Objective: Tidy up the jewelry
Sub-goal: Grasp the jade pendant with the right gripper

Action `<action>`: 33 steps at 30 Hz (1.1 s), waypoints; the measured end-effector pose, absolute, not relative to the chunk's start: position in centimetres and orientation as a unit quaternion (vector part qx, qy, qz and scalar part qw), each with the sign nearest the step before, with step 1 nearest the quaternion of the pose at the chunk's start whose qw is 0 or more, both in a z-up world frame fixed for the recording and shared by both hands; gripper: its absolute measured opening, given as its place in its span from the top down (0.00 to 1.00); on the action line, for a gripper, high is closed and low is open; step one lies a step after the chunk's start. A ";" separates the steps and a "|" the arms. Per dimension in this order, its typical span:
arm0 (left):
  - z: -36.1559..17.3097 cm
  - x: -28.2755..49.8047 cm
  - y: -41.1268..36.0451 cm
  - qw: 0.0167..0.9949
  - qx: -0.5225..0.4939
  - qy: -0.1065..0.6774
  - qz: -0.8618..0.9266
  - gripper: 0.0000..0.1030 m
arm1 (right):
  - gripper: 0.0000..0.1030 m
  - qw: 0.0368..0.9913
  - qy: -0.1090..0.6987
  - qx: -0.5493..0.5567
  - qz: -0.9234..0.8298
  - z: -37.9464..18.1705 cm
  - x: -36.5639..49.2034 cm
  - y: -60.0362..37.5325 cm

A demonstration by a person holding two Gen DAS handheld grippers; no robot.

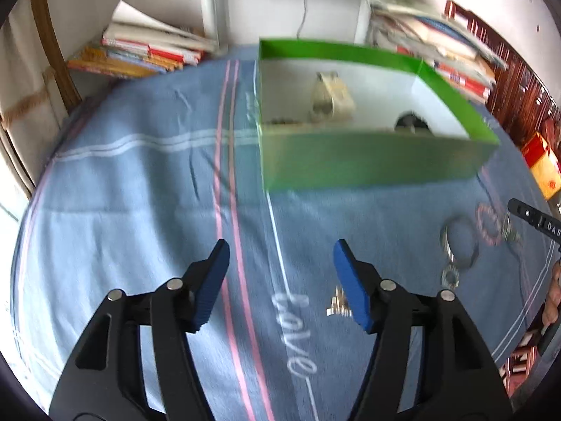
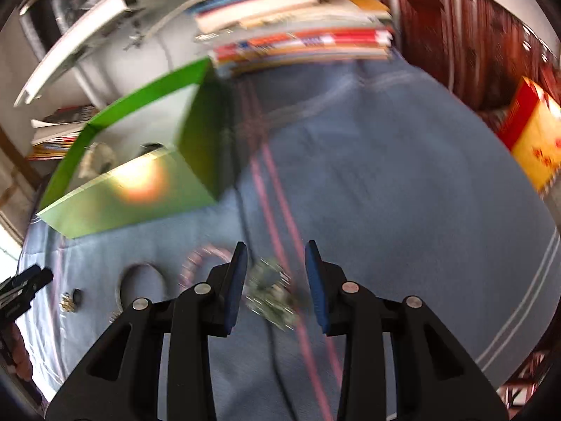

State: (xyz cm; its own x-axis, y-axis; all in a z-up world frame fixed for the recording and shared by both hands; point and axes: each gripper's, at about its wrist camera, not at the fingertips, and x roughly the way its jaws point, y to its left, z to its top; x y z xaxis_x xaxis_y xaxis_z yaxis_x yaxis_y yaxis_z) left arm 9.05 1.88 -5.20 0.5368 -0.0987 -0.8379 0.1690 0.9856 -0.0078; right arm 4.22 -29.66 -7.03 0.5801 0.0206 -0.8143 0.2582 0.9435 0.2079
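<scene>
Jewelry lies scattered on a blue striped cloth [image 1: 140,182] in front of an open green box [image 1: 368,161], which already holds a pale pouch-like piece [image 1: 329,98] and a dark round item [image 1: 412,124].

In the right wrist view, a small greenish sparkling piece [image 2: 271,293] sits on the cloth directly between the right gripper [image 2: 275,280] fingers, at twelve o'clock from the gripper's body. The jaws stand partly apart with cloth showing on both sides of the piece, so the pads do not appear to press on it; motion blur hides its exact shape and long axis. A pink beaded bracelet [image 2: 207,263] lies just beside it at ten o'clock, with a silver ring-shaped bangle [image 2: 142,286] farther toward nine.

In the left wrist view, the left gripper [image 1: 280,277] hangs wide open over bare cloth with nothing between its fingers. A small gold-toned trinket [image 1: 337,306] lies at about three o'clock, close by the inner face of its right finger [image 1: 350,287].

The right hand is clearly the nearer to a catch: its next move likely needs only a closing of the jaws, then a carry toward the box at ten o'clock. The left gripper would have to shift toward three o'clock to straddle the trinket.
</scene>
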 end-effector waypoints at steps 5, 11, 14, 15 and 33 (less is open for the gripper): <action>-5.9 8.2 1.3 0.869 0.040 0.485 -0.088 0.34 | 0.67 0.870 0.460 0.157 -0.081 -7.9 3.3 -30.3; -6.2 8.0 -1.0 0.865 0.054 0.486 -0.114 0.30 | 0.67 0.874 0.456 0.150 -0.070 -7.5 3.0 -29.4; -6.6 7.9 -1.6 0.861 0.060 0.490 -0.120 0.30 | 0.67 0.872 0.463 0.142 -0.071 -7.6 3.3 -29.1; -6.7 7.9 -1.6 0.861 0.061 0.491 -0.120 0.30 | 0.67 0.871 0.464 0.143 -0.069 -7.7 3.3 -29.2; -4.8 8.1 -8.1 0.860 0.089 0.462 -0.196 0.28 | 0.90 0.878 0.450 0.150 -0.060 -7.5 2.6 -29.4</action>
State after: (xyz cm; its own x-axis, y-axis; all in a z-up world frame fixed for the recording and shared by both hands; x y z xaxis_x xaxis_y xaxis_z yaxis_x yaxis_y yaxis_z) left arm 8.13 -8.05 -4.81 0.4962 -0.2549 -0.8299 0.4202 0.9070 -0.0273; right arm 2.62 -29.37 -7.54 0.5877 0.0287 -0.8085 0.2408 0.9479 0.2087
